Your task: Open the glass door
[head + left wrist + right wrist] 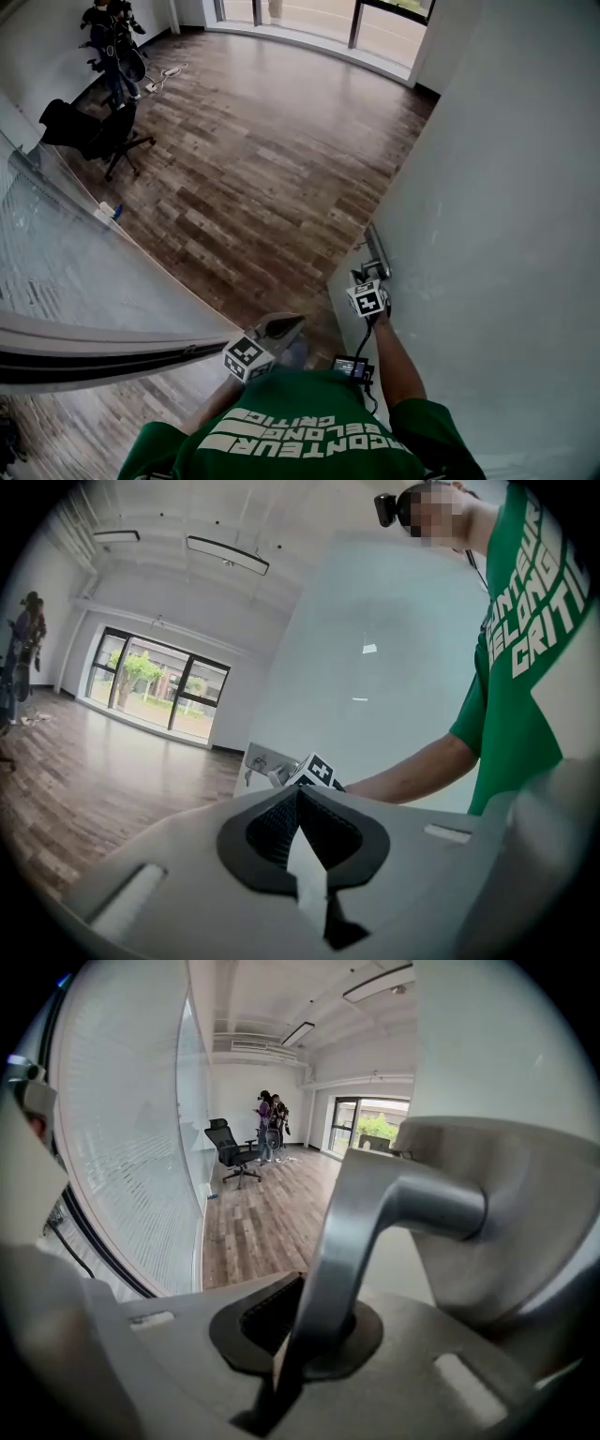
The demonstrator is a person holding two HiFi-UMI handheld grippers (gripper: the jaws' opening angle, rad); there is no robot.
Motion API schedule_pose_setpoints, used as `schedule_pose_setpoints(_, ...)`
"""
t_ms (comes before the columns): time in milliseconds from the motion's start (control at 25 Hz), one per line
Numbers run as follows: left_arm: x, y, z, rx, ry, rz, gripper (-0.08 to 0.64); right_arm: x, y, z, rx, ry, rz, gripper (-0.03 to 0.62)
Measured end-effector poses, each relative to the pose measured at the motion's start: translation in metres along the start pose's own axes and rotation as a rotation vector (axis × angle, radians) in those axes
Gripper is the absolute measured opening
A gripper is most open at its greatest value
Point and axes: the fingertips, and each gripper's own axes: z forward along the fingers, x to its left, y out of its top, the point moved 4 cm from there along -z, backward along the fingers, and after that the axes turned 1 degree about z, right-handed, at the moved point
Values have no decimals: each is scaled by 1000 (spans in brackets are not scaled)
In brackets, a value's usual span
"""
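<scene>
Clenching of the right gripper (314, 1324) on the stiff lever handle (394, 1206) is seen; the left gripper (298, 832) is closed, empty. The glass door (497, 187) is judged heavy, best moved from that handle.

Brown wood-plank floor (262, 159) runs to tall windows (319, 19) letting in daylight. A black office chair (103, 136) stands near a curved frosted partition (66, 272). Long ceiling lights (225, 553) hang overhead; the far wall (234, 1096) is white.

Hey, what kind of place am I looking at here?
Likely an office: a black swivel chair on a wood-plank floor, a curved frosted glass partition, and a lever door handle in the right tool.
</scene>
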Motion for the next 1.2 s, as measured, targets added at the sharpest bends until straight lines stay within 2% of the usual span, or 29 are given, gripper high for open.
schedule_pose_setpoints(320, 22, 22, 35, -8, -55, -7, 11, -63, -19, -13, 46, -72, 72, -8)
schedule_pose_setpoints(640, 55, 34, 67, -49, -47, 0, 11, -120, -42, -21, 52, -128, 132, -8)
schedule_pose_setpoints(960, 77, 39, 97, -47, -37, -1, 12, -173, -66, -23, 54, -166, 194, -8)
schedule_pose_setpoints(1200, 82, 45, 116, -30, -63, -24, 11, -207, -80, -32, 50, -204, 229, -8)
